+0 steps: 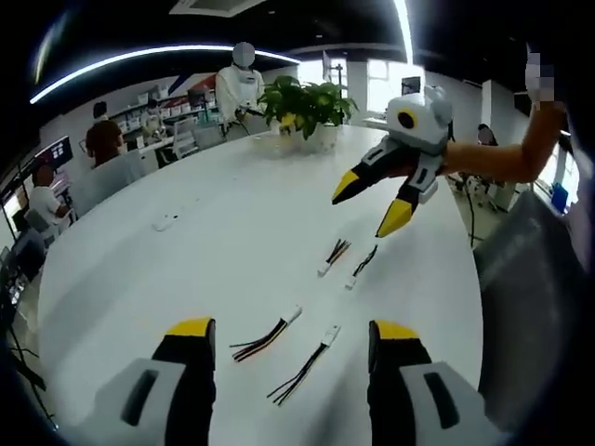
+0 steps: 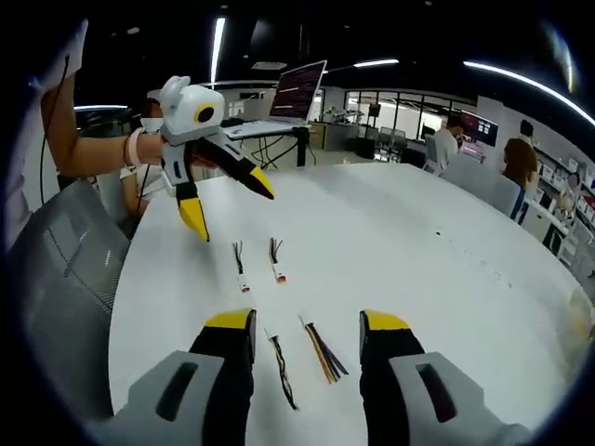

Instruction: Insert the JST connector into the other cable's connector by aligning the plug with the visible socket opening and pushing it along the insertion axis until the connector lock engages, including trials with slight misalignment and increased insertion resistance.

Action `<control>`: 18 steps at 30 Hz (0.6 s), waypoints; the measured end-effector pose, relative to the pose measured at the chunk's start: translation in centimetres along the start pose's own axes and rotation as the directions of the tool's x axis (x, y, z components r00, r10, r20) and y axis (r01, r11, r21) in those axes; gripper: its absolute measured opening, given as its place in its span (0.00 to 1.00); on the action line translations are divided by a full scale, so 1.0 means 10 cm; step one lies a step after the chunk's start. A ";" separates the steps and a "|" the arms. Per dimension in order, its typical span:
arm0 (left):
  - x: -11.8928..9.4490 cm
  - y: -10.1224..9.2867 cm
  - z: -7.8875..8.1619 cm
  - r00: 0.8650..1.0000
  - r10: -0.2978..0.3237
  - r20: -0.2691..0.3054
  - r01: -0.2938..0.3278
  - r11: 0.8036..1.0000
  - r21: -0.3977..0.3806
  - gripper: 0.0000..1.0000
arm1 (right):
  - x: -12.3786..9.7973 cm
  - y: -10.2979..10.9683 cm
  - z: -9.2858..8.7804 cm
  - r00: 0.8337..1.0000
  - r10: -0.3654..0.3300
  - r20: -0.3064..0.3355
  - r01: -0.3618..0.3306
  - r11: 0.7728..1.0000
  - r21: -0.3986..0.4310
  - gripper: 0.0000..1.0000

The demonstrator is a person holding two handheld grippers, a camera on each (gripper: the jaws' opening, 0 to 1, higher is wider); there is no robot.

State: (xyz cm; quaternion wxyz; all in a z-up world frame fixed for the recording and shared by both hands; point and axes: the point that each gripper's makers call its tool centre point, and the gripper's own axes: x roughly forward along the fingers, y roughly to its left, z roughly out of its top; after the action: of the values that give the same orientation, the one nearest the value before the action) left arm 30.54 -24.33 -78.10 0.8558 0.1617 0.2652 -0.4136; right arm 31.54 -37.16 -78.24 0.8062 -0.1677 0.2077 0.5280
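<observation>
A: Four short cables lie on the white tabletop (image 1: 186, 269) in the left gripper view. Two sit between the jaws of the left claw (image 1: 292, 336): a cable with dark and orange wires (image 1: 265, 336) and a black-wired cable (image 1: 302, 364), each ending in a small white plug. Beyond them lie two shorter leads (image 1: 349, 258), side by side but apart.

B: And the claws?

A: The left claw stands wide open, holding nothing. The right claw (image 1: 370, 206) hovers above the far pair, jaws spread, also holding nothing. A potted plant (image 1: 305, 110) stands at the far edge, well away.

B: The right gripper view?

A: The same layout from the other side. The right claw (image 2: 306, 333) is open over a thin dark cable (image 2: 281, 370) and a multicoloured cable (image 2: 323, 351). Further off lie two small leads with white ends (image 2: 258, 262), and the left claw (image 2: 228, 206) hangs open above them. A laptop (image 2: 286, 102) sits at the back.

B: How will they handle?

A: I'd judge them very light and floppy: thin wires, tiny hard plastic housings. Pinching the wires would let the plug swing, so I would grip each housing by its flat sides, just behind the mating face, firmly but without crushing. Which plug mates with which socket is too small to tell.
</observation>
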 end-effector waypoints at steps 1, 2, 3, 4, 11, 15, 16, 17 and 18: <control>0.02 0.01 -0.03 1.000 -0.004 -0.012 0.004 1.000 0.003 0.63 | 0.01 -0.01 -0.01 1.000 0.002 0.000 -0.002 1.000 0.000 0.41; 0.04 0.02 -0.06 1.000 -0.007 -0.024 0.007 1.000 0.000 0.63 | 0.02 -0.02 -0.02 1.000 0.003 -0.001 -0.003 1.000 -0.001 0.40; 0.07 0.04 -0.10 0.999 -0.012 -0.033 0.012 1.000 0.002 0.63 | 0.04 -0.03 -0.03 1.000 0.003 -0.001 -0.003 1.000 0.000 0.40; 0.11 0.06 -0.13 0.999 -0.018 -0.041 0.019 1.000 0.015 0.63 | 0.05 -0.04 -0.04 1.000 0.001 -0.004 -0.001 1.000 0.006 0.40; 0.15 0.12 -0.07 1.000 -0.028 -0.003 0.028 1.000 -0.011 0.58 | 0.17 -0.05 -0.12 1.000 0.018 -0.003 -0.018 1.000 -0.007 0.38; 0.20 0.19 -0.07 1.000 -0.017 0.003 0.017 1.000 -0.015 0.59 | 0.21 -0.05 -0.13 1.000 0.028 -0.010 -0.028 1.000 -0.003 0.37; 0.21 0.20 -0.07 1.000 -0.017 0.003 0.017 1.000 -0.014 0.59 | 0.21 -0.06 -0.14 1.000 0.028 -0.011 -0.028 1.000 -0.001 0.37; 0.22 0.20 -0.08 1.000 -0.018 0.001 0.018 1.000 -0.013 0.59 | 0.23 -0.07 -0.17 0.999 0.030 -0.013 -0.030 1.000 0.002 0.37; 0.23 0.20 -0.08 1.000 -0.020 0.002 0.020 1.000 -0.012 0.58 | 0.23 -0.07 -0.16 0.999 0.030 -0.014 -0.030 1.000 0.003 0.37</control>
State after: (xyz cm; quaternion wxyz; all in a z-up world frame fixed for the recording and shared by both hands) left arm 33.08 -24.12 -80.00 0.8530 0.1534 0.2683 -0.4206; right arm 32.72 -36.41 -80.78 0.7968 -0.1671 0.2166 0.5387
